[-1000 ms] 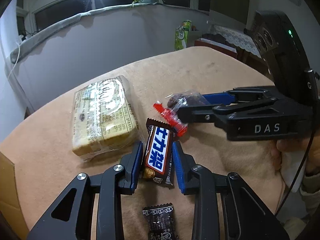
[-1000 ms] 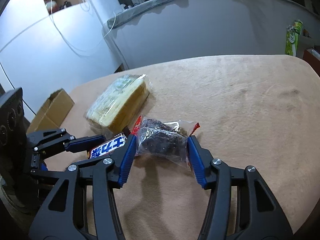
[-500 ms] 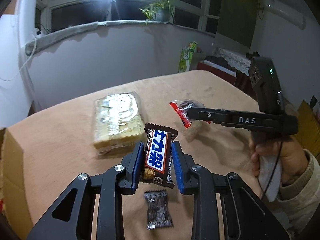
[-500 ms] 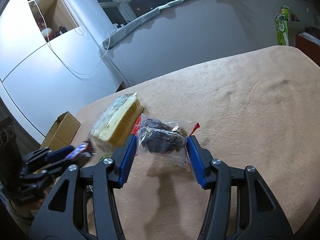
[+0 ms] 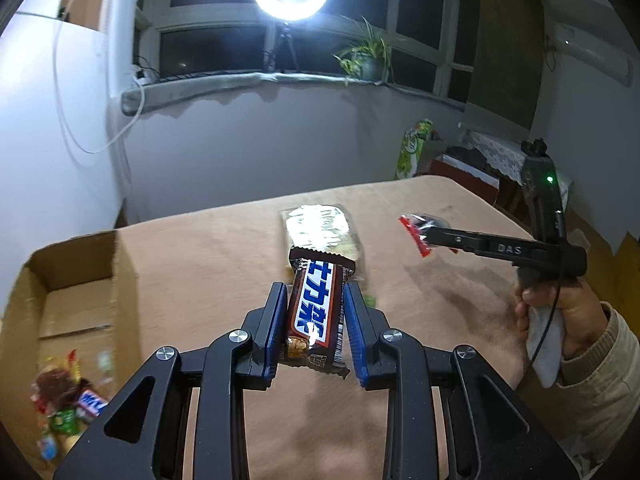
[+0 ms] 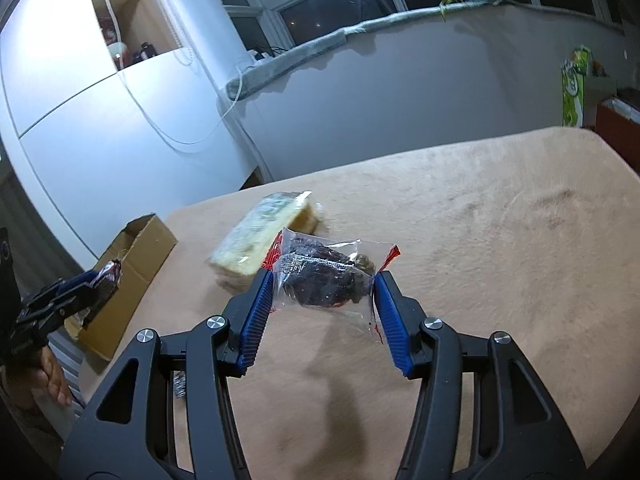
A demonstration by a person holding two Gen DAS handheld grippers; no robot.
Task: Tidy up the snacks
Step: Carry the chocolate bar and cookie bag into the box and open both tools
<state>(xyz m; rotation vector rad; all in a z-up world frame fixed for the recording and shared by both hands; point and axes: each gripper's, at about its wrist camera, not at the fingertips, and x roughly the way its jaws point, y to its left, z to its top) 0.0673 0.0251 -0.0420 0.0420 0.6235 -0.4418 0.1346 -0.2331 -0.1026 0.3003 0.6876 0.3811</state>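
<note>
- Since a second ago, both grippers have lifted their snacks off the beige cloth-covered table; the open cardboard box has come into the left wrist view.
- Left gripper pinches a glossy brown chocolate bar in the air, beside the box.
- Right gripper clamps a crinkly clear packet of dark fruit, red-edged, above the table.
- Between them a rectangular, shiny-wrapped cake block lies on the cloth.
- Colourful wrapped snacks sit blurred in the box's bottom.
</note>
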